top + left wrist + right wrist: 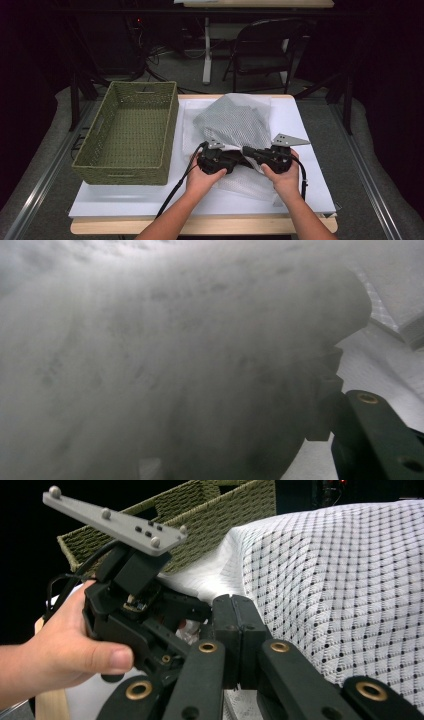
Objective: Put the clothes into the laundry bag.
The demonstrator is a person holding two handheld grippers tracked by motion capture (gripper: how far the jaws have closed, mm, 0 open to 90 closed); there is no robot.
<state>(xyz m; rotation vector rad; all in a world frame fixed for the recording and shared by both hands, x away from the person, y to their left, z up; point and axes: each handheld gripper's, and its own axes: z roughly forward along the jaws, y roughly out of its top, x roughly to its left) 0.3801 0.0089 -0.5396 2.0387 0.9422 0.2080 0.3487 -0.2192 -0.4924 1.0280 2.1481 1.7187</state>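
Note:
A white mesh cloth [235, 122] lies bunched on the white table top [310, 130], its near part under both hands. My left gripper [236, 160] and my right gripper [248, 152] point at each other at the cloth's near fold, tips almost touching. In the right gripper view my right gripper [235, 605] has its jaws pressed together at the fold of the mesh cloth [340, 580]. The left gripper [192, 612] sits just behind it. In the left gripper view the cloth [175, 365] drapes blurred over the lens. One finger [372, 435] stands far out to the right, apart from the middle.
A green woven basket [170, 115] stands empty at the left of the table, close beside the cloth, and its wall [225, 510] rises behind the left gripper. A dark folding chair [265, 50] and a table leg stand beyond the far edge.

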